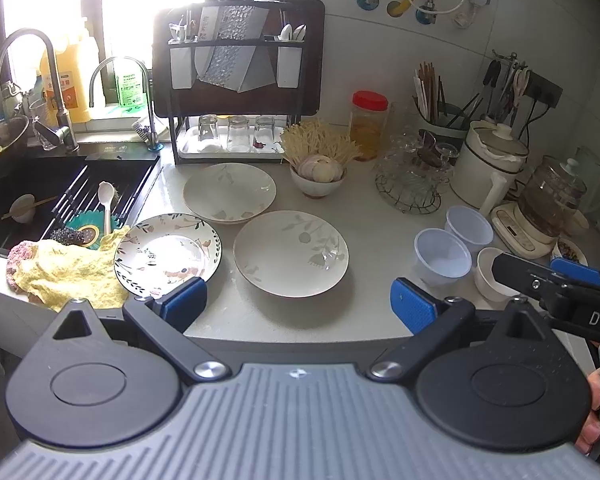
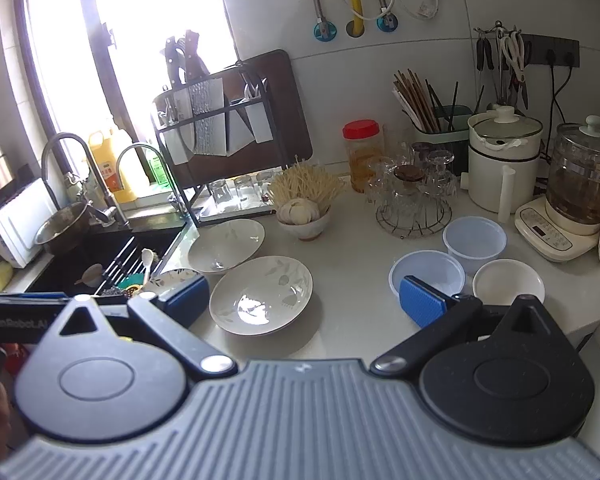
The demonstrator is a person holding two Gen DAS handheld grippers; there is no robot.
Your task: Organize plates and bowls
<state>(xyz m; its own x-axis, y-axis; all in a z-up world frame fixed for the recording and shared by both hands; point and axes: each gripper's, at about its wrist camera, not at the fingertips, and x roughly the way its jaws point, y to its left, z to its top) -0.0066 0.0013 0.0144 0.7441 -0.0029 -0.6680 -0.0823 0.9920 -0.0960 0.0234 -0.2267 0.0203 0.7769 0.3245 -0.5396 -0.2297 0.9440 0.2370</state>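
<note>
Both grippers' fingers (image 1: 184, 300) wide, empty; floral plate (image 1: 168, 252) whole only in left view.

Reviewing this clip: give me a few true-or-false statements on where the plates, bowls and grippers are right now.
1. Both grippers are open and hold nothing. True: left gripper, right gripper.
2. The three plates are stacked. False: the flower-rimmed plate, near plate and far plate lie separately on the counter.
3. Two clear plastic bowls sit beside a white bowl. True.
4. The garlic bowl is in the sink. False: it stands on the counter.
</note>
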